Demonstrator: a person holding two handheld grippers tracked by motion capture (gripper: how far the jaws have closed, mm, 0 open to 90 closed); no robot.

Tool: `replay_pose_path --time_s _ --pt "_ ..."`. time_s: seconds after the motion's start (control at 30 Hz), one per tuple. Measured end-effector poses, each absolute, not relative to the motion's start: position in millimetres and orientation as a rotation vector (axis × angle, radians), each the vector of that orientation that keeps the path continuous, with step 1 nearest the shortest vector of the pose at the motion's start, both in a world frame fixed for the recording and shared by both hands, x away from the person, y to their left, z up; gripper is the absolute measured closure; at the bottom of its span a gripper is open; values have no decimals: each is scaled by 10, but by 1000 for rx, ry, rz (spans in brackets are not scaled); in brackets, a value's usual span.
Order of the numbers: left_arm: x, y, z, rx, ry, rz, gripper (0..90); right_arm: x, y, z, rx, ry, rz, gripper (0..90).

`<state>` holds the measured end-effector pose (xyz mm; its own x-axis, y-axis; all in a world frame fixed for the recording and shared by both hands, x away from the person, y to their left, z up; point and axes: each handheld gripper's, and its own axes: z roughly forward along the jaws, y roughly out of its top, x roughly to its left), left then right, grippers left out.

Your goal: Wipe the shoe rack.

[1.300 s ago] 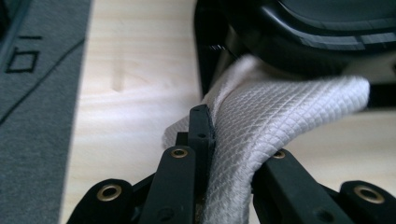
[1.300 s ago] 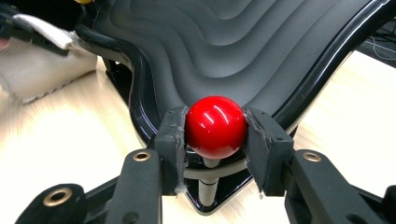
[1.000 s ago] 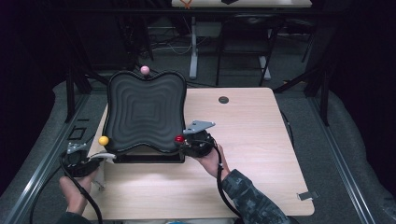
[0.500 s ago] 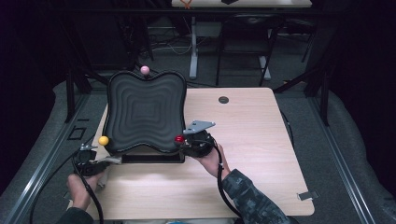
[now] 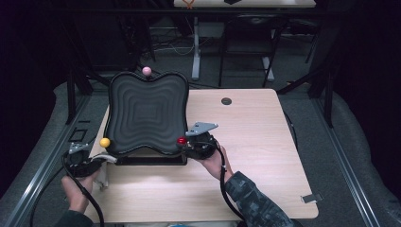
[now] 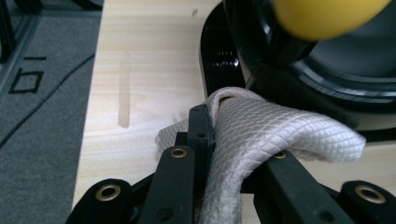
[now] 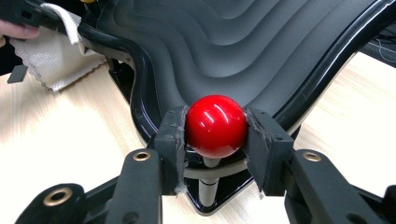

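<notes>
Two tongs, each with its own job here. My right tongs (image 7: 215, 140) are clamped on the red ball (image 7: 216, 126), the knob on a thin post at the near right corner of the black wavy tray (image 5: 144, 113). My left tongs (image 6: 224, 140) are closed on a folded white cloth (image 6: 261, 135), just beside the tray's near left corner, under the yellow ball (image 5: 105, 142).

The cloth looks soft, light and quilted; I judge it will bunch and slip if pinched at an edge, so a grip across the fold, as now, seems best. The tray looks stiff, its rim glossy and probably slick, and it stands tilted on its base on the desk (image 5: 265, 142), so a ball knob looks like the sensible handle. That ball is hard, smooth and round; I'd squeeze across its middle, or it may pop out.

Counting: one tray, one cloth, three balls in sight (red, yellow, and a pink ball (image 5: 147, 71) at the far edge).
</notes>
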<state>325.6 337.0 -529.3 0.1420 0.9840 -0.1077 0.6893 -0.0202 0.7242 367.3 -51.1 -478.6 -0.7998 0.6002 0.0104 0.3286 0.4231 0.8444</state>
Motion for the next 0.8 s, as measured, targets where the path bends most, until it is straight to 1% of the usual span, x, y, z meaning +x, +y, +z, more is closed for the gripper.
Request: replay_pose_path --time_s 0.3,0.33,0.43,0.57,0.8 --pt "3339 3351 -5476 1837 1655 510 811 3674 -512 -4789 804 2389 1319 600" --pt "3361 3351 -5523 1868 1662 477 810 3674 -513 -4788 804 2388 1316 599" --pt "3357 3367 -5515 1845 1669 459 807 3676 -514 -4791 803 2389 1320 599" --pt "3290 3397 -5387 1741 1646 494 807 3677 -514 -4792 803 2390 1322 600" --pt "3107 3379 -5152 1659 1586 601 809 3677 -511 -4791 801 2391 1317 600"
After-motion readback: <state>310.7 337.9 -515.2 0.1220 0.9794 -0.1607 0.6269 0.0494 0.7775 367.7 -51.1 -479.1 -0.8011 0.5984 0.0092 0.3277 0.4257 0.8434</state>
